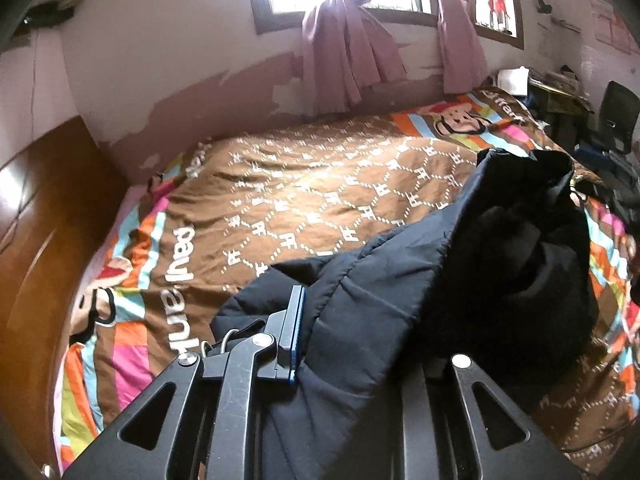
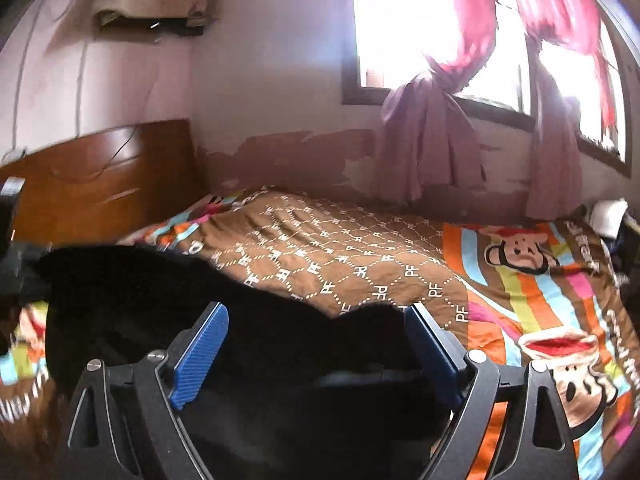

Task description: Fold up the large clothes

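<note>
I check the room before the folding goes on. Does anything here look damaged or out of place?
Yes. The paint on the wall below the window has peeled off in large patches above the bed. The dark jacket lies crumpled, not yet folded.

1. Bed [image 1: 280, 184] fills most of the room, covered by a brown patterned quilt [image 2: 320, 248] with striped, cartoon-monkey borders.
2. Wooden headboard [image 2: 100, 176] at one end, glossy, with a cable hanging across it.
3. Pale wall [image 1: 160, 40] behind the bed, paint peeled off in a wide band just above the mattress.
4. Dark-framed window [image 2: 420, 40], blown out by daylight.
5. Pink curtains [image 1: 344, 56], knotted, hanging down to the quilt.
6. Cluttered desk [image 1: 560, 88] and black chair [image 1: 618, 116] in the far corner.
</note>
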Motion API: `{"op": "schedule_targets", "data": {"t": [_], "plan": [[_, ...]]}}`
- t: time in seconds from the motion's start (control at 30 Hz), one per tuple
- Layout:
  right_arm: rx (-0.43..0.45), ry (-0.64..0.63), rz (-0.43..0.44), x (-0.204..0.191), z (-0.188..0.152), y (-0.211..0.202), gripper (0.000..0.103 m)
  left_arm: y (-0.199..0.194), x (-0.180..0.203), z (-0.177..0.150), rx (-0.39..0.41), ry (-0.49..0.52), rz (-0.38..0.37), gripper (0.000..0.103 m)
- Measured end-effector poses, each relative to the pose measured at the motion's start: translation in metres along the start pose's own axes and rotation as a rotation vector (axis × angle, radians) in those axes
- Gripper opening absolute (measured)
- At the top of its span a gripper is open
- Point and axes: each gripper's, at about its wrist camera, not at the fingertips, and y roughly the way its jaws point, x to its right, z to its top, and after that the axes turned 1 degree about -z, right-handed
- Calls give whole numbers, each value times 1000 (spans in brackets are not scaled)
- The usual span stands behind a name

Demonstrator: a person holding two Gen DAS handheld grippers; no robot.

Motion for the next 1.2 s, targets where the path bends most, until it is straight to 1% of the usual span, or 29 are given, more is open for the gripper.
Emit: {"op": "schedule_targets", "data": {"t": [0.1, 0.17, 0.23, 0.3, 0.33, 0.4, 0.5, 0.57, 0.6, 0.63, 0.67, 0.73, 0.8, 0.87, 0.9, 0.97, 1.0, 1.07, 1.17, 1.2], "plan": [[-36, -91, 54, -16, -15, -6, 89, 10, -8, -1, -70, -26, -43, 16], [-91, -134, 91, -27, -23, 0, 89, 16, -10, -1, -96, -48, -54, 16], [-152, -149, 95, -36, -30, 16, 89, 21, -9, 1, -118, -65, -53, 16], [-238, -126, 94, -43, -35, 48, 89, 26, -8, 6, -144, -67, -43, 16], [-265, -108, 91, -44, -37, 58, 89, 30, -6, 9, -166, -56, -23, 16], [-332, -24, 65, -43, -39, 95, 89, 37, -1, 15, -212, -9, 8, 17], [-369, 50, 6, -35, -39, 128, 89, 41, 2, 16, -268, 63, 10, 18], [-384, 125, -27, -22, -43, 144, 90, 38, 4, 15, -297, 130, 10, 26], [-384, 152, -22, -16, -45, 147, 90, 35, 4, 14, -307, 172, 21, 30], [-387, 167, -16, -11, -48, 149, 90, 33, 5, 13, -318, 203, 24, 37], [-392, 165, -13, -9, -51, 152, 90, 28, 6, 12, -330, 250, 37, 41], [-394, 143, -14, -8, -54, 155, 90, 26, 6, 8, -336, 292, 57, 54], [-392, 131, -14, -7, -55, 157, 89, 21, 7, 5, -315, 323, 92, 56], [-384, 135, -11, -5, -55, 157, 89, 14, 4, 3, -270, 325, 115, 61], [-381, 134, -13, -7, -56, 153, 89, 10, 0, 4, -250, 308, 121, 65], [-374, 143, -29, -6, -54, 152, 89, 1, -11, 9, -201, 244, 132, 66], [-366, 157, -31, -4, -53, 150, 89, -4, -16, 11, -168, 200, 128, 68], [-335, 203, -27, 3, -52, 144, 89, -16, -22, 10, -88, 128, 84, 72], [-254, 282, -17, 8, -49, 127, 90, -30, -19, -5, 59, 64, 68, 79], [-234, 297, -8, 9, -48, 121, 90, -31, -15, -11, 88, 60, 57, 81]]}}
